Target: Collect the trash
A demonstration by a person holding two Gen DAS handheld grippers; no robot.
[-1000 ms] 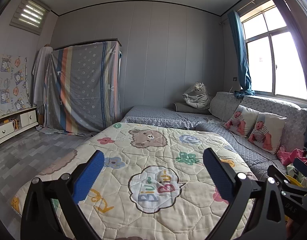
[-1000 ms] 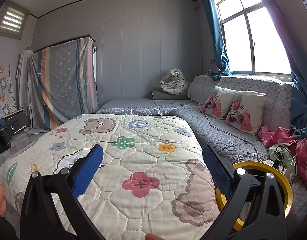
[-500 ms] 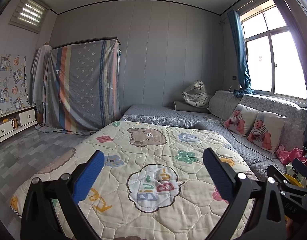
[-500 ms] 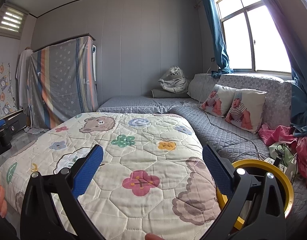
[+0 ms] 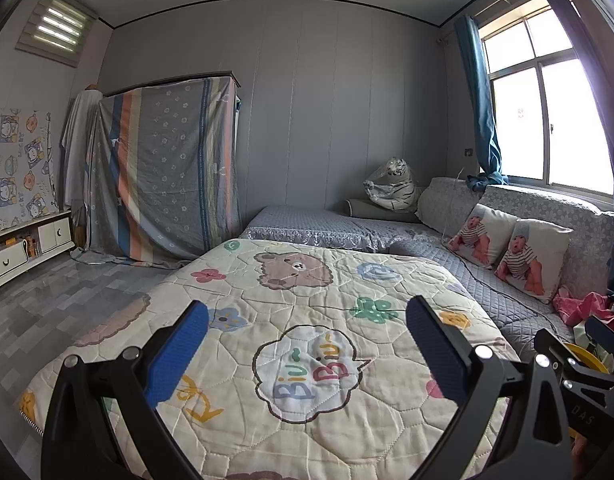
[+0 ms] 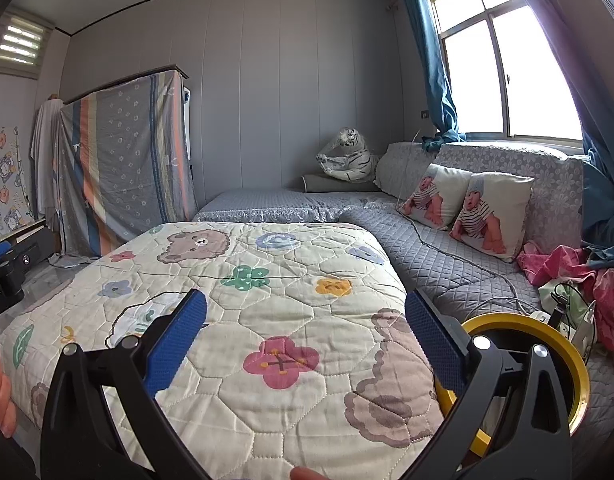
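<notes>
My left gripper (image 5: 305, 318) hangs open above a cream quilt (image 5: 299, 292) printed with bears and flowers; nothing sits between its blue pads. My right gripper (image 6: 305, 318) is open too, over the same quilt (image 6: 267, 280). A round container with a yellow rim (image 6: 547, 344) stands at the quilt's right edge, partly behind the right finger, and a sliver of it (image 5: 583, 356) shows in the left wrist view. No loose trash is visible on the quilt. The other gripper's body (image 6: 7, 272) shows at the left edge of the right wrist view.
A grey quilted sofa (image 6: 447, 264) with two baby-print pillows (image 6: 487, 208) runs along the right under the window. Pink clothes (image 6: 567, 264), cables and a charger (image 6: 563, 312) lie on it. A toy tiger (image 6: 347, 156), a draped wardrobe (image 5: 163, 168) and a low cabinet (image 5: 23, 248) stand beyond.
Both views have tilted slightly upward and drifted a little; the room sits lower in frame. Both grippers stay open.
</notes>
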